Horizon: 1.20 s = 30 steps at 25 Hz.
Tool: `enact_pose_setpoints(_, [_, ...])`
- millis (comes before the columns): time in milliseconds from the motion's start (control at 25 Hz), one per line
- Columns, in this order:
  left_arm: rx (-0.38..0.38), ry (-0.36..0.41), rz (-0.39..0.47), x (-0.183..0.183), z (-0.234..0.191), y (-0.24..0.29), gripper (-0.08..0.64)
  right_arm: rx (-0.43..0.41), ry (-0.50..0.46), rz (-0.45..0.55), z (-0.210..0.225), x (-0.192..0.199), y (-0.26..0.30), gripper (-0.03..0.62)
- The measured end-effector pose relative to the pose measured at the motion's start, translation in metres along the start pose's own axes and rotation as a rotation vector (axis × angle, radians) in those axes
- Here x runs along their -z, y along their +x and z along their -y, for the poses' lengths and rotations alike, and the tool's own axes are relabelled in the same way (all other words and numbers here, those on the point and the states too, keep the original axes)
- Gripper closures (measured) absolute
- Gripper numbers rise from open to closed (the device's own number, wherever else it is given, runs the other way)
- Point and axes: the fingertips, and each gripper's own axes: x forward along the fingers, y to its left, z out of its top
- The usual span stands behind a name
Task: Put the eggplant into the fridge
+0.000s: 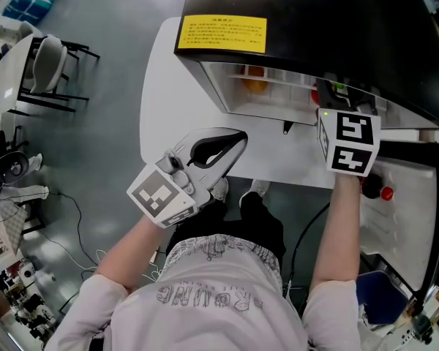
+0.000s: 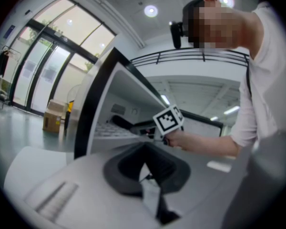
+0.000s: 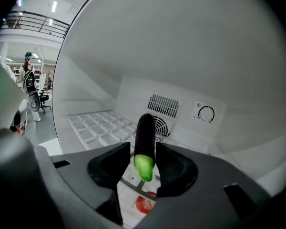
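The eggplant point(image 3: 144, 136), dark with a green stem end toward the camera, lies tilted on the white wire shelf point(image 3: 93, 128) inside the fridge point(image 1: 314, 28). My right gripper point(image 3: 143, 148) reaches into the fridge, and its jaws stand open on either side of the eggplant. A thin gap shows at the left pad. In the head view the right gripper point(image 1: 335, 97) is mostly hidden behind its marker cube. My left gripper point(image 1: 238, 137) hovers over the white table point(image 1: 168, 86) in front of the fridge, shut and holding nothing.
The fridge has a black top with a yellow label point(image 1: 221, 34). An orange item point(image 1: 254, 85) sits on a shelf inside. A red round thing point(image 3: 144, 205) lies below the wire shelf. The open door point(image 1: 417, 218) at right holds red items. Chairs point(image 1: 51, 64) stand far left.
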Motion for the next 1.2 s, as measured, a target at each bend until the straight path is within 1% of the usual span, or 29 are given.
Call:
enact_pose_setpoints(520, [-0.009, 0.012, -0.006, 0.002, 0.007, -0.003, 0.552, 0.007, -0.003, 0.042, 0.0, -0.005, -0.007, 0.424])
enact_pose_setpoints(1000, [0.0, 0.037, 0.001, -0.006, 0.026, -0.004, 0.552, 0.006, 0.0, 0.093, 0.002, -0.011, -0.037, 0.425])
enact_pose_setpoints(1200, [0.008, 0.054, 0.006, -0.012, 0.035, -0.007, 0.552, -0.002, 0.008, 0.117, -0.004, -0.014, -0.054, 0.43])
